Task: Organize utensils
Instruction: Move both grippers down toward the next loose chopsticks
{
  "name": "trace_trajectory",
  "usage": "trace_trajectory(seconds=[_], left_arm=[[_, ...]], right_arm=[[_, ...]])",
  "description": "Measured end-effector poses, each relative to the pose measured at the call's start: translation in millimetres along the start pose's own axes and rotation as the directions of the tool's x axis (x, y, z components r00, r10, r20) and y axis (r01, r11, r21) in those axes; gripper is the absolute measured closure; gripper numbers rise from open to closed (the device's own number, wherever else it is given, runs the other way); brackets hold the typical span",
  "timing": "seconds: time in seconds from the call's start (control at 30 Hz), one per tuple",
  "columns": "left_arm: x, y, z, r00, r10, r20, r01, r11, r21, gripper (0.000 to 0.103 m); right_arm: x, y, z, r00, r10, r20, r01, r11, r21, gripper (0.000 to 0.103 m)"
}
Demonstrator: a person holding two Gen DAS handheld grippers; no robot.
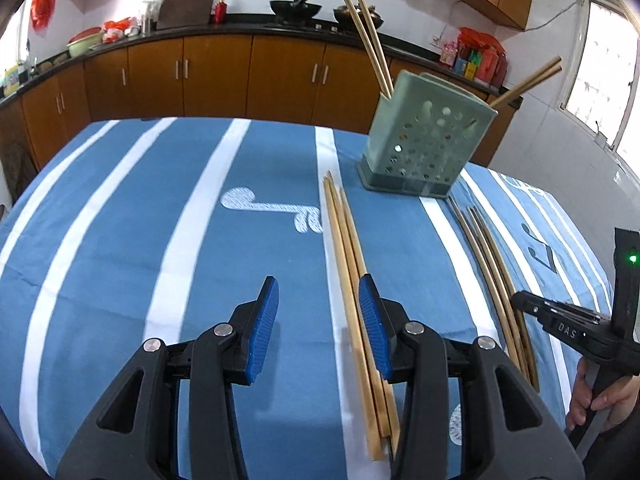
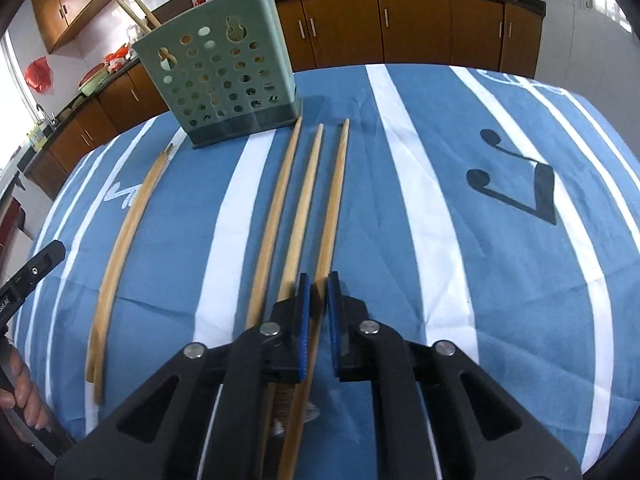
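A green perforated utensil holder (image 1: 424, 144) (image 2: 224, 76) stands on the blue striped tablecloth with several wooden chopsticks in it. A bundle of chopsticks (image 1: 356, 280) (image 2: 120, 256) lies in front of my left gripper (image 1: 318, 320), which is open and empty just left of it. Three more chopsticks (image 1: 492, 276) (image 2: 296, 216) lie apart to the right. My right gripper (image 2: 318, 292) is nearly shut around the rightmost chopstick (image 2: 332, 216), which runs between its blue pads; the chopstick still lies on the cloth.
The table (image 1: 120, 240) is covered by a blue cloth with white stripes and music notes (image 2: 520, 188). Brown kitchen cabinets (image 1: 200, 76) and a counter with woks stand behind. The right gripper's body (image 1: 580, 332) shows at the left wrist view's right edge.
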State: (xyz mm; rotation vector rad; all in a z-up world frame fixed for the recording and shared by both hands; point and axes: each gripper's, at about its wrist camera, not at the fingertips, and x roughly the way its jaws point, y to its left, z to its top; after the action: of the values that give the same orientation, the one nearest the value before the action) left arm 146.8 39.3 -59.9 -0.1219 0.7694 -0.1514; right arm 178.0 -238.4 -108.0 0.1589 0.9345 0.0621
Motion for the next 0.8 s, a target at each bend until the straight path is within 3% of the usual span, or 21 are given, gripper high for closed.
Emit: trace_trajectory(seconds=[0.17, 0.47, 0.7, 0.8], left_arm=[[9, -5, -5, 0.999, -0.018, -0.038, 0.019, 1.000, 0.012, 0.067], [31, -19, -17, 0.993, 0.005, -0.121, 0.005, 0.997, 0.078, 0.079], [37, -19, -16, 0.990, 0.072, -0.118, -0.060, 0.993, 0.105, 0.081], [38, -20, -14, 0.990, 0.067, -0.122, -0.055, 0.993, 0.102, 0.081]], right_arm=[[2, -20, 7, 0.997, -0.082, 0.015, 0.081, 0.995, 0.066, 0.095], [2, -23, 6, 0.996, -0.088, 0.022, 0.086, 0.995, 0.052, 0.095], [2, -22, 7, 0.996, -0.085, 0.023, 0.084, 0.995, 0.044, 0.095], [1, -21, 5, 0.997, -0.068, 0.019, 0.067, 0.997, 0.049, 0.091]])
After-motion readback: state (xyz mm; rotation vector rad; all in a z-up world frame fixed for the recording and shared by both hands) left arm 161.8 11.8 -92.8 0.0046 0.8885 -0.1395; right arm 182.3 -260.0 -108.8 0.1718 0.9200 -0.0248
